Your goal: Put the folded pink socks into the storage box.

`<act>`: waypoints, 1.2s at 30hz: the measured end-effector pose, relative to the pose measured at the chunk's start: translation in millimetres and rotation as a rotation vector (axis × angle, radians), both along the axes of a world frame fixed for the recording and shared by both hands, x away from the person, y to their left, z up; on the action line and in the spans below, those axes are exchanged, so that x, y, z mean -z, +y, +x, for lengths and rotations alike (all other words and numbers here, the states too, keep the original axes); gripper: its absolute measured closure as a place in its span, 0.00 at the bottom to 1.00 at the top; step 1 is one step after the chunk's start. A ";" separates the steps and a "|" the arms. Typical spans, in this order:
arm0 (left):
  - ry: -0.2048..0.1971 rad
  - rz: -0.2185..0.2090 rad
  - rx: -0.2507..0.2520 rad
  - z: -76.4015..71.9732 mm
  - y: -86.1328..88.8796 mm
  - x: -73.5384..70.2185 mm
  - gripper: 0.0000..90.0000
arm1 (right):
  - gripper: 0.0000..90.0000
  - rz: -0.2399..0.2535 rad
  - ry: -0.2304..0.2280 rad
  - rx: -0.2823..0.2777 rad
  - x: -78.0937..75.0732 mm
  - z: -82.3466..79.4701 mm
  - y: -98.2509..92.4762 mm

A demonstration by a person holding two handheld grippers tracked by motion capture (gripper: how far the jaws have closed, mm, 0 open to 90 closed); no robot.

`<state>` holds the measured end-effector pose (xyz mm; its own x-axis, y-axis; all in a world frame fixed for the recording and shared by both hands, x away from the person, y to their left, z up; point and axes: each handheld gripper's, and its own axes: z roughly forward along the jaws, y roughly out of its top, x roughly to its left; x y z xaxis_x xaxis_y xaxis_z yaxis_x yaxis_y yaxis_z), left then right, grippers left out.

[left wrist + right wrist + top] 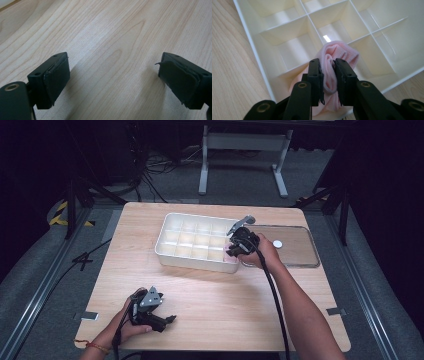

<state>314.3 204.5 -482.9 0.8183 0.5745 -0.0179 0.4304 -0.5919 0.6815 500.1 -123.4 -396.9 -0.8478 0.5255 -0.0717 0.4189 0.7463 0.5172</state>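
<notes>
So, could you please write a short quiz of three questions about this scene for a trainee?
1. True or false: the right tongs are shut on a pink sock.
2. Over which part of the white divided box do the right tongs work? A) far left corner B) near right corner C) centre
3. What lies under the open left tongs?

Key: 1 true; 2 B; 3 bare wooden table, nothing between the pads.
</notes>
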 end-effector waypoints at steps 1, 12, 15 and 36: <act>0.000 0.000 0.000 0.0 0.0 0.0 0.12 | 0.86 -0.011 -0.001 -0.010 0.1 -0.4 0.3; -0.006 0.002 0.003 0.3 0.1 0.3 0.12 | 0.90 -0.093 0.020 -0.056 11.2 -1.1 7.2; -0.007 0.001 0.002 0.3 0.0 0.4 0.12 | 0.90 -0.115 0.039 -0.056 14.3 0.5 9.5; -0.006 0.001 0.002 0.3 0.0 0.4 0.12 | 0.91 -0.156 0.141 -0.074 24.5 14.0 14.8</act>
<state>314.6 204.6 -483.3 0.8198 0.5725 -0.0122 0.4246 -0.5935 0.6837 514.1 -108.6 -421.5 -0.8911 0.4531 -0.0255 0.4197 0.8441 0.3337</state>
